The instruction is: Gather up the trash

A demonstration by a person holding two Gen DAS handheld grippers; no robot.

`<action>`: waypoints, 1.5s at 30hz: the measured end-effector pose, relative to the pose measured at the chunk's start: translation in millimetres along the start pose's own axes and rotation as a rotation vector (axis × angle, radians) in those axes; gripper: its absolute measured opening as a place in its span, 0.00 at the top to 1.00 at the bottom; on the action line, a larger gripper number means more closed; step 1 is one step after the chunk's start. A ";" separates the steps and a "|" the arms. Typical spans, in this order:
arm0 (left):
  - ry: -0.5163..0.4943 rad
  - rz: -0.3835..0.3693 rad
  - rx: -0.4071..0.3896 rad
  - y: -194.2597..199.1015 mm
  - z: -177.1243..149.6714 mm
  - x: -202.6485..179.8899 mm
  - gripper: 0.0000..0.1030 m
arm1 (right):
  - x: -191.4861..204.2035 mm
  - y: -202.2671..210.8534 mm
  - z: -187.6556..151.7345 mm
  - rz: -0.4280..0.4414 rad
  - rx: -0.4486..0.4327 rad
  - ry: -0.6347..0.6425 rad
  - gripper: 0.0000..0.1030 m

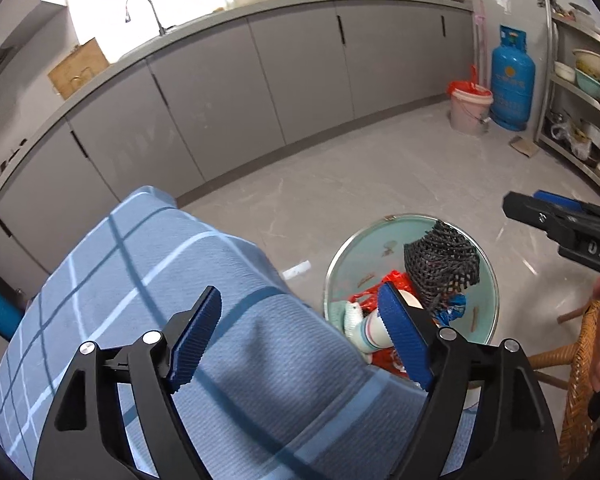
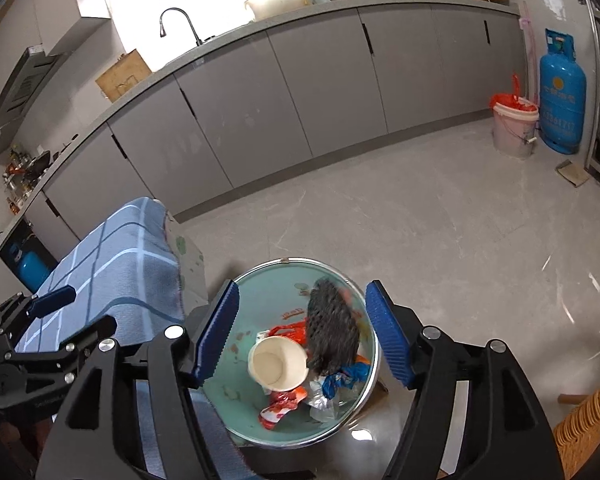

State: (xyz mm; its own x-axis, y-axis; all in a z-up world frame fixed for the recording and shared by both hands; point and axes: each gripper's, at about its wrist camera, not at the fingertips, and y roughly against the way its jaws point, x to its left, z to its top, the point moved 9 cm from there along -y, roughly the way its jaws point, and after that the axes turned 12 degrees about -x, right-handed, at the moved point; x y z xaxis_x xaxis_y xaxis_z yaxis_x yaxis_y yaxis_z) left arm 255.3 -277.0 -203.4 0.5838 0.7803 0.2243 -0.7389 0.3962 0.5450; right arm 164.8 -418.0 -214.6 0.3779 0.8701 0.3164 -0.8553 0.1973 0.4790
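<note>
A round teal bin [image 2: 260,270] stands on the floor beside a table with a blue plaid cloth [image 1: 160,272]. In it lie a white paper cup [image 2: 278,364], a black foam net [image 2: 334,332], a red wrapper [image 2: 280,408] and a blue wrapper [image 2: 348,376]. My right gripper [image 2: 303,290] is open above the bin with nothing between its pads. My left gripper [image 1: 298,296] is open over the table's edge and holds nothing. The cup [image 1: 374,330] and net [image 1: 440,264] show past its right finger.
Grey cabinets run along the far wall. A pink bucket [image 1: 470,110] with a red bag and a blue gas cylinder [image 1: 512,80] stand in the corner by a metal shelf [image 1: 580,100]. A wicker chair [image 1: 580,360] is at the right. A white scrap [image 1: 298,270] lies on the floor.
</note>
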 end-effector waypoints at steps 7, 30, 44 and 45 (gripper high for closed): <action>0.049 0.041 -0.051 33.3 9.3 19.7 0.20 | 18.0 31.2 5.0 0.021 -0.041 0.025 0.32; 0.109 0.076 -0.178 97.0 36.2 42.9 0.12 | 44.3 83.7 19.2 0.026 -0.112 0.089 0.29; 0.126 0.077 -0.181 96.0 35.6 49.5 0.12 | 47.7 87.1 18.7 0.022 -0.112 0.094 0.29; 0.126 0.076 -0.182 96.2 35.6 49.7 0.12 | 47.6 86.9 19.1 0.022 -0.111 0.094 0.29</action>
State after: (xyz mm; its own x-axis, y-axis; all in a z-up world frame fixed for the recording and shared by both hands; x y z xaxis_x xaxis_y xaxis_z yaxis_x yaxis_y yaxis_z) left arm 225.2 -217.3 -111.0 0.4858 0.8611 0.1503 -0.8343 0.4055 0.3734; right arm 115.2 -368.1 -142.2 0.3285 0.9122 0.2449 -0.8989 0.2224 0.3775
